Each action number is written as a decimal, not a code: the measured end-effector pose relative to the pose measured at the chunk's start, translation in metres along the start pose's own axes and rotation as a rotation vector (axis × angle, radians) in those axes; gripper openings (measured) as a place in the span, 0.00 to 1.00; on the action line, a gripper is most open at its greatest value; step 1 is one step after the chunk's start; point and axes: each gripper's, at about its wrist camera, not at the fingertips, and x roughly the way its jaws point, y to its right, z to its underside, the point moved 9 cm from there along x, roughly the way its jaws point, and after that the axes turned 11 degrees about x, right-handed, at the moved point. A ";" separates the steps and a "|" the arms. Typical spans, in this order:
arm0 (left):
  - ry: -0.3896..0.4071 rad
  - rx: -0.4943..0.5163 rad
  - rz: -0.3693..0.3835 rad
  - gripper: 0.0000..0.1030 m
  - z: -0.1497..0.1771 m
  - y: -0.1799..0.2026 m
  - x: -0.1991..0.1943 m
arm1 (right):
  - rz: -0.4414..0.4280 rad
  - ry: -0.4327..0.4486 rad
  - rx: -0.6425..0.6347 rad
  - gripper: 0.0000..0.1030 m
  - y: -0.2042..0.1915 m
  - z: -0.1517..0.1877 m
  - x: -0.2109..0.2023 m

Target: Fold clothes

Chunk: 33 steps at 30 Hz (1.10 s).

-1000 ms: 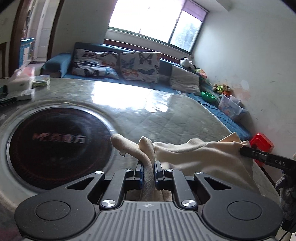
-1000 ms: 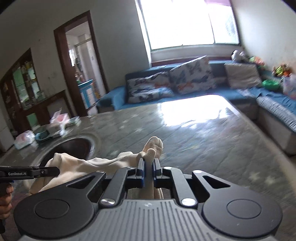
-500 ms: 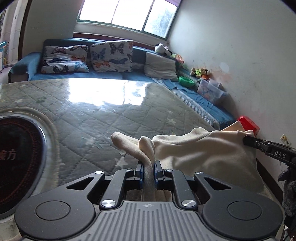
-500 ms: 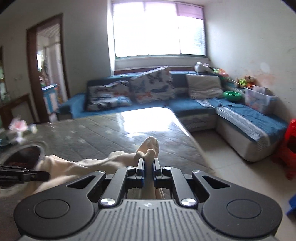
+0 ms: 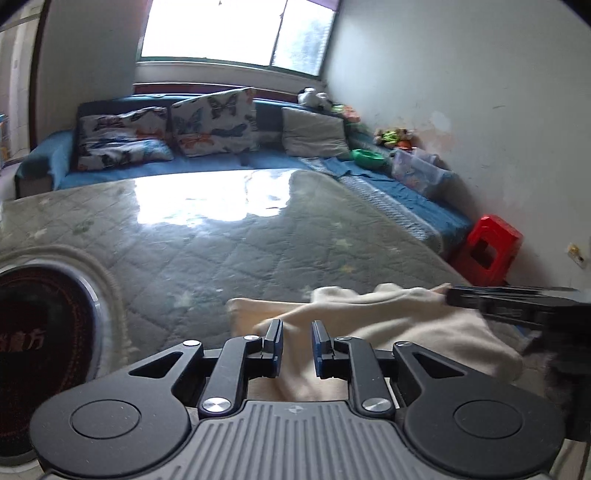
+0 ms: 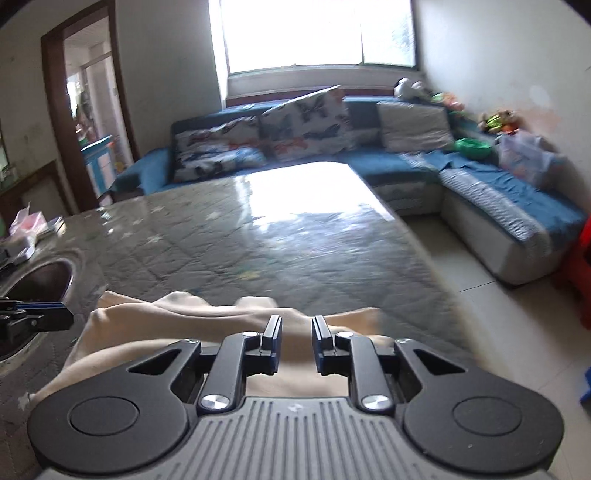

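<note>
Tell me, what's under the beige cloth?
The beige cloth lies on the quilted green table cover. Whatever else might be beneath its folds is covered and cannot be seen.

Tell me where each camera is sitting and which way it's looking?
Left wrist: sits on the left gripper, looking forward over the beige garment and quilted table toward the blue sofa; its open fingers show, and the right gripper pokes in.
Right wrist: sits on the right gripper, facing the same way; its open fingers show, the left gripper at the edge.
Both share the garment, table, sofa and window.
</note>
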 end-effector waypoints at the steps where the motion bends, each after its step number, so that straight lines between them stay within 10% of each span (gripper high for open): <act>1: -0.005 0.005 0.007 0.18 0.001 0.002 0.002 | -0.004 -0.015 -0.001 0.17 -0.005 0.001 0.009; 11: -0.058 0.053 0.078 0.18 0.012 0.023 0.019 | 0.022 -0.041 -0.022 0.25 -0.017 0.004 0.046; 22: -0.089 0.078 0.065 0.41 0.019 0.032 0.020 | -0.031 -0.039 -0.085 0.52 -0.028 0.024 -0.003; 33: -0.092 0.127 0.033 0.48 0.026 0.043 0.009 | -0.017 -0.025 -0.190 0.58 -0.034 0.072 -0.045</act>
